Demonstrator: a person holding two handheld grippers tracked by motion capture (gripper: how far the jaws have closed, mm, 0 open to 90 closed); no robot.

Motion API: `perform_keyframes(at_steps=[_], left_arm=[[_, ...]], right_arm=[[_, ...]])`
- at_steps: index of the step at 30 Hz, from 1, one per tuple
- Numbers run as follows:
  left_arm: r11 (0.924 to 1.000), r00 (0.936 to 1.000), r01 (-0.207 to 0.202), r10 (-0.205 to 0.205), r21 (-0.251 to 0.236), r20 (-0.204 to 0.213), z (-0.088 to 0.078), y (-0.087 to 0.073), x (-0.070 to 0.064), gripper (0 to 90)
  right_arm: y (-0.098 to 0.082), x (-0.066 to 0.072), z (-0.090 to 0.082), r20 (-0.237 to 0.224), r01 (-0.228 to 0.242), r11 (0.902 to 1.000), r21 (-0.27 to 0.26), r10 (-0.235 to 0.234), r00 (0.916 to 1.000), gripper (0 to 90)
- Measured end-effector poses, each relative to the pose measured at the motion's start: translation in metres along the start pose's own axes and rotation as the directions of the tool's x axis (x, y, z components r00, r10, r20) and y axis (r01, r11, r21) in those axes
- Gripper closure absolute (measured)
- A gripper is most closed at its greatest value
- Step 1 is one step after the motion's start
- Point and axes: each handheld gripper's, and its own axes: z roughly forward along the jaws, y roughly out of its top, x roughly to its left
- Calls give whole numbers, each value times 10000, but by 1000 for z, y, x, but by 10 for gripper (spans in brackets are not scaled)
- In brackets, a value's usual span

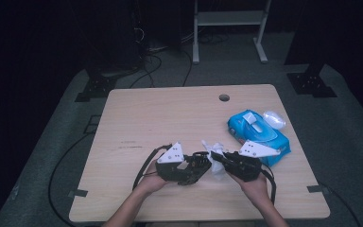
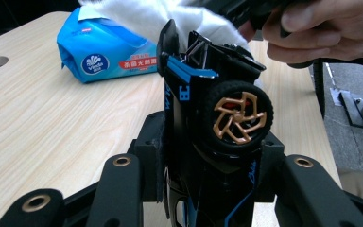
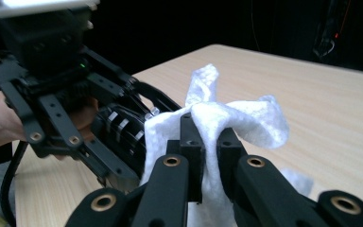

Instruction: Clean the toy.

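Note:
A black and blue toy car with a gold-spoked wheel stands nose-up between the jaws of my left gripper, which is shut on its body. In the high view the left gripper and right gripper meet tip to tip near the table's front edge. My right gripper is shut on a crumpled white wipe, and the wipe lies against the car. The wipe hangs over the car's top in the left gripper view.
A blue pack of wet wipes with its flap open lies on the wooden table behind the right gripper. A clear wrapper sits beside it. A cable hole is near the far edge.

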Motion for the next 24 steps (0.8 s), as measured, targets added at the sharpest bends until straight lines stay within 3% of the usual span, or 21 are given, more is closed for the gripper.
perform_keyframes(at_steps=[3, 5, 11, 17, 19, 24], left_arm=[[9999, 9999, 136, -136, -46, 5, -1, -2, 2, 571], [10000, 10000, 20, -20, 11, -92, -2, -1, 2, 571], [9998, 9999, 123, -123, -135, 3, -1, -1, 3, 571], [9998, 9999, 155, -156, -107, -53, -2, -3, 4, 571], [10000, 9999, 20, -20, 24, -150, -2, -2, 4, 571], [9999, 9999, 100, -100, -67, -58, 0, -2, 3, 571]], right_arm=[[-7, -7, 2, 256, -126, 9990, 430, 115, 9996, 853], [-9, -9, 1, 336, -191, 9984, 524, 174, 9993, 853], [2, -2, -4, 102, 20, 10000, 42, -20, 9999, 853], [-11, -9, 3, 315, -212, 9973, 697, 191, 9993, 853], [-8, -8, -1, 232, -347, 9984, 457, 337, 9992, 853], [0, 2, -2, 144, 104, 9997, 236, -108, 9998, 853]])
